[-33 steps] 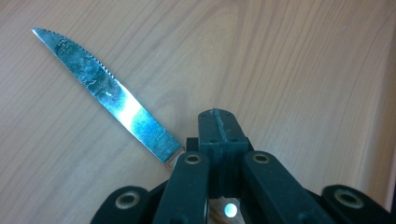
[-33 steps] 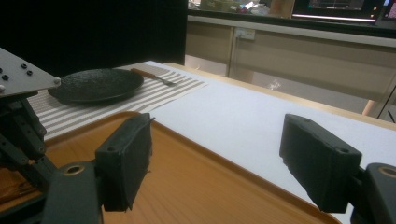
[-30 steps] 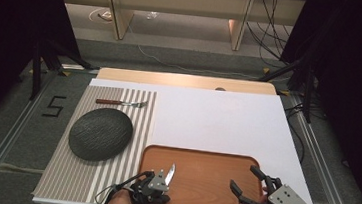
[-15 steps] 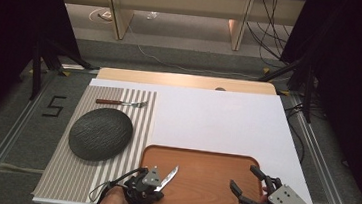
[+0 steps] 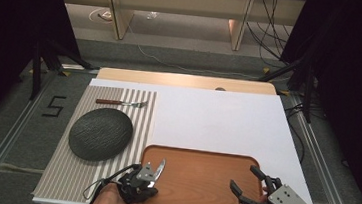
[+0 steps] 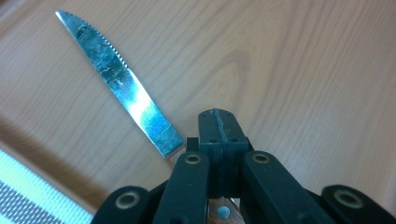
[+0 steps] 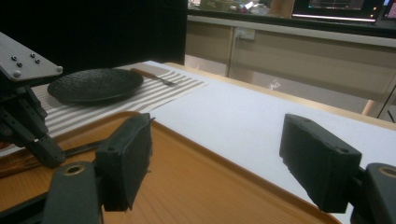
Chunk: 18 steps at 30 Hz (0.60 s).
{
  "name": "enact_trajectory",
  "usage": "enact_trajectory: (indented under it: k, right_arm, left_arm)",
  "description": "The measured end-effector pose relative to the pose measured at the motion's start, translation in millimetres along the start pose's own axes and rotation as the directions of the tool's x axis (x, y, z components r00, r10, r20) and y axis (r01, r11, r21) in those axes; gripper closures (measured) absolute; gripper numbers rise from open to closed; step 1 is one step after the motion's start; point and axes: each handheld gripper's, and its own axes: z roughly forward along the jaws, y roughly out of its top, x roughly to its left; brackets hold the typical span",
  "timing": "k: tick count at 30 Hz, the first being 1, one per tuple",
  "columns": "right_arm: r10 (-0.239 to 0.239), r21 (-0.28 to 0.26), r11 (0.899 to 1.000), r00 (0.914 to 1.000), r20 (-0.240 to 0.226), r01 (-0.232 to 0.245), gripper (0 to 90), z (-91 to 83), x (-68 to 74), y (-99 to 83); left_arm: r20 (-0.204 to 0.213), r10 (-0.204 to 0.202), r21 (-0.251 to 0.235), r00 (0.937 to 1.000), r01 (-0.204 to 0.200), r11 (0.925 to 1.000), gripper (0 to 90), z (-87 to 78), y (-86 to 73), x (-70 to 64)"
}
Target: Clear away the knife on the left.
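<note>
The left hand-held gripper (image 5: 146,173) was clamped on the knife (image 6: 119,77) near its handle, just over the tray's (image 5: 201,184) left edge. Held so far back, the blade could swivel or slip out on the way to the mat (image 5: 74,172). The right hand-held gripper (image 5: 249,184) stood with jaws apart over the tray, holding nothing.

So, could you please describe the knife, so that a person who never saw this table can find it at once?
Start at the wooden tray on the near side of the table, beside the striped placemat. At the tray's near left corner, the left gripper is shut on the knife by its handle end. It is the one piece with a shiny serrated blade; the fork lies far off, beyond the dark plate.
</note>
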Motion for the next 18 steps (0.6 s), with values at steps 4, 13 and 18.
enact_trajectory:
  k: [4, 13, 18]
  right_arm:
    - [0.0, 0.0, 1.0, 1.0, 0.0, 0.0, 26.5, -0.1, -0.2, 0.0]
    - [-0.001, -0.001, 1.0, 1.0, 0.0, 0.001, 26.5, 0.1, -0.2, 0.0]
    - [0.0, 0.0, 1.0, 1.0, 0.0, 0.0, 26.5, 0.0, 0.0, 0.1]
  left_arm:
    - [-0.007, -0.018, -0.003, 0.9998, 0.018, 0.9998, 89.8, -2.4, -2.6, 3.7]
    - [-0.028, -0.031, 0.01, 0.9991, 0.031, 0.9995, 89.8, -7.8, -5.9, 9.7]
    - [-0.039, -0.038, 0.028, 0.9985, 0.039, 0.9989, 89.8, -8.7, -7.6, 12.6]
